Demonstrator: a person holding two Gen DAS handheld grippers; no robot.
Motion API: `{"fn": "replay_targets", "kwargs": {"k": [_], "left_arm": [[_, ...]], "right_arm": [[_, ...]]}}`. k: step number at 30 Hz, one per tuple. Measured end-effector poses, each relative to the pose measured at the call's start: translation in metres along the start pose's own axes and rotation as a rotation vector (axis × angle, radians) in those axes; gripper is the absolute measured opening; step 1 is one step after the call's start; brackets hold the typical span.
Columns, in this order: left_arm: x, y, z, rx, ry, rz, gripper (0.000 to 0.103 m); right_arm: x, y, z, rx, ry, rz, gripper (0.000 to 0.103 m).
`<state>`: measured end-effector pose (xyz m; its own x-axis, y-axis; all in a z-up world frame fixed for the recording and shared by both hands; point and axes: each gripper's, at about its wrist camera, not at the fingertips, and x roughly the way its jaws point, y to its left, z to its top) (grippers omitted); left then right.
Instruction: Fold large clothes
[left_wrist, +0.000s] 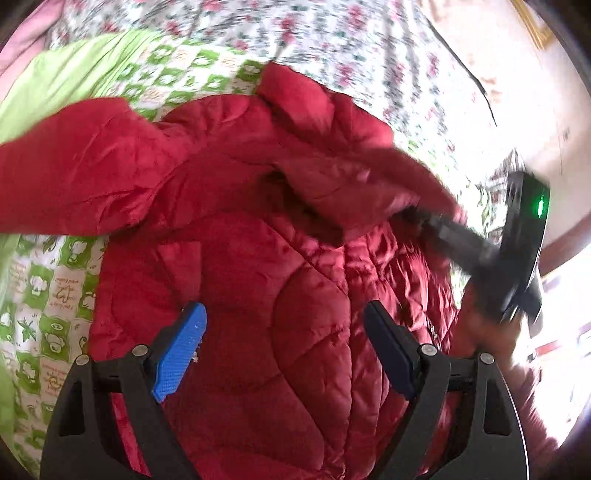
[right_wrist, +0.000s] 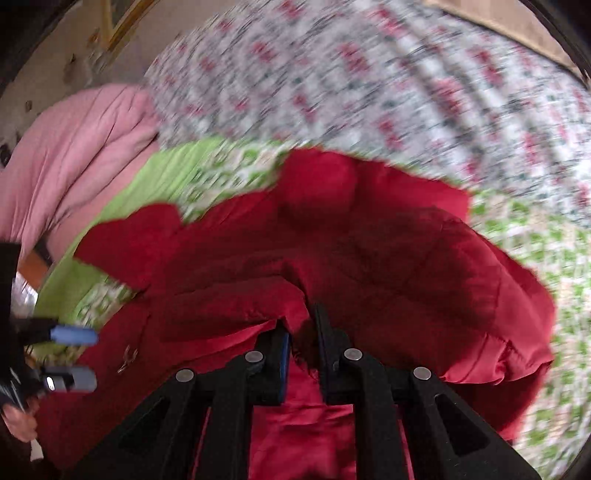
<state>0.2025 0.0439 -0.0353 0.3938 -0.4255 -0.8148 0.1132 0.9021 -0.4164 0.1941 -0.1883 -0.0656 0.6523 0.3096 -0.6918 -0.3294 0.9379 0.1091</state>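
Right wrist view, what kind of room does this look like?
Most likely a bedroom. A red quilted jacket lies on a bed spread with a green cartoon-print sheet and a floral sheet, with a pink quilt bunched up beside them.

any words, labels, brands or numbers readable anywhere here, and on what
None can be read.
Green and white cartoon-print cotton sheet: small cursive lines in its white squares, too small and skewed to read.
Red quilted padded jacket: no label or brand visible.
Right tongs, black body: only a green light, no text.
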Motion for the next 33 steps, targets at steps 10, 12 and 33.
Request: {"fn": "replay_targets", "kwargs": {"k": [10, 12, 33], "left_arm": [[0.046, 0.055, 0.029, -0.257, 0.098, -0.168, 0.087], [0.056, 0.055, 0.038, -0.263, 0.109, -0.182, 0.087], [0.040, 0.045, 0.076, 0.160, -0.076, 0.119, 0.009]], "right_arm": [[0.037, 0.050, -0.038, -0.116, 0.110, 0.092, 0.027], [0.038, 0.049, -0.042, -0.115, 0.118, 0.092, 0.029], [-0.028, -0.071, -0.048, 0.201, -0.016, -0.101, 0.047]]}}
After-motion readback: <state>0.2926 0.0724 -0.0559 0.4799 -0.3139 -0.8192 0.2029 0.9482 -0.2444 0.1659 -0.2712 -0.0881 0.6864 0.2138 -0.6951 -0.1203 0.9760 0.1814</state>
